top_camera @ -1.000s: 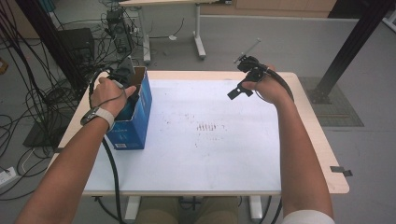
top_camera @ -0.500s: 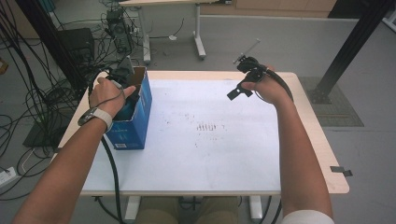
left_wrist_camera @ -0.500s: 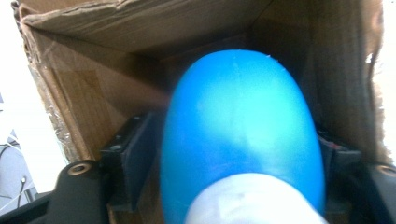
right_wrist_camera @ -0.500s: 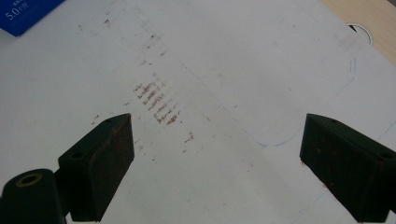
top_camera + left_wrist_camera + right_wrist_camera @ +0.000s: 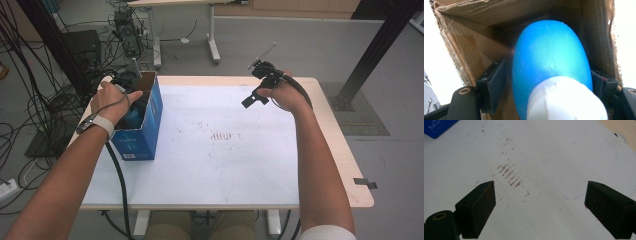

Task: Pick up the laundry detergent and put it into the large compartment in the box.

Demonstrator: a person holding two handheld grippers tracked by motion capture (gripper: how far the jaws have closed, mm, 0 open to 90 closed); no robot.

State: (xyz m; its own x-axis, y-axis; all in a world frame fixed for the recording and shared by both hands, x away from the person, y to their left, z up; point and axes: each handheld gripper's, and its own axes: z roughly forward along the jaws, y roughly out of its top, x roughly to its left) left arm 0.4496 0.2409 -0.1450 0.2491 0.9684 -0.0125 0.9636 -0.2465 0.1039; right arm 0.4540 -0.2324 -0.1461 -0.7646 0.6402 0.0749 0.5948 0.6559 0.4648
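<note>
We note the left tongs (image 5: 546,85) down inside the blue cardboard box (image 5: 142,132) at the left edge of the worktop (image 5: 240,170). Their jaws have just been opening, and the blue bottle with a white cap (image 5: 549,67) stands between them. In the left gripper view there is a gap between the near pad and the bottle; the far pad sits just beside it, contact uncertain. We read this as a release: the bottle is now lodged in the box, between brown cardboard walls, and the placing step looks essentially done. Hand and box sit as they did a second ago in the high view.

The right tongs (image 5: 539,207) hang wide apart over the white sheet with nothing between them, above a patch of reddish smears (image 5: 509,173).

Writing: the box face reads "5.0", followed by small characters we cannot make out. Bottle label not visible.
</note>
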